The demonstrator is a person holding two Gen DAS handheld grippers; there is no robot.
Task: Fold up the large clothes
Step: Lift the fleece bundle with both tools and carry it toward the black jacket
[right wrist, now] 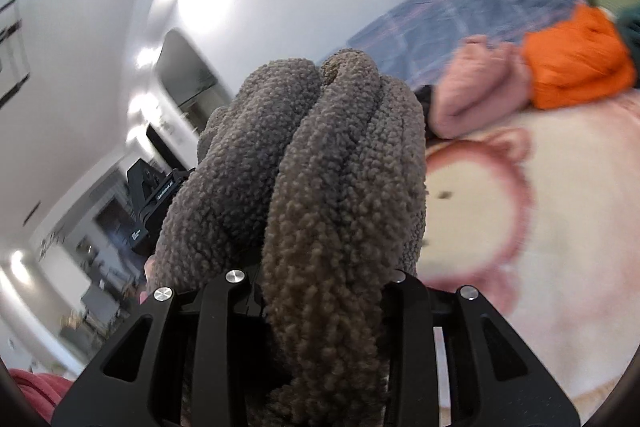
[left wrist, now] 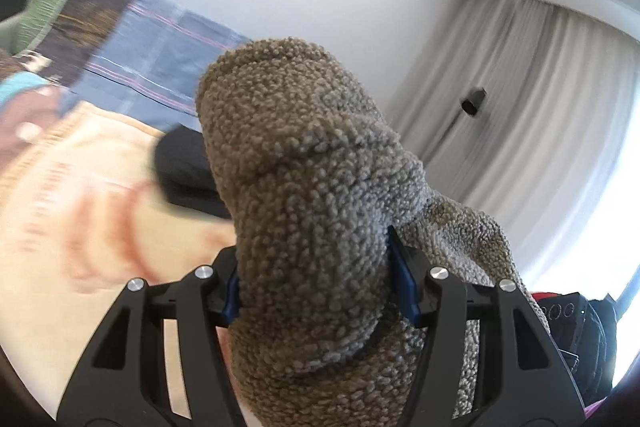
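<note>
Fleece (left wrist: 296, 187) fills both views, bunched and raised above the bed (right wrist: 520, 227). The left gripper (left wrist: 316, 291) and right gripper (right wrist: 320, 279) each pinch a thick wad, probably to spread it out for folding.

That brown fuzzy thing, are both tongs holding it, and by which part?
Yes. The left tongs clamp a thick bunched fold of the brown fleece garment, and the right tongs clamp another gathered bunch of it. Which part of the garment each fold is cannot be told.
</note>
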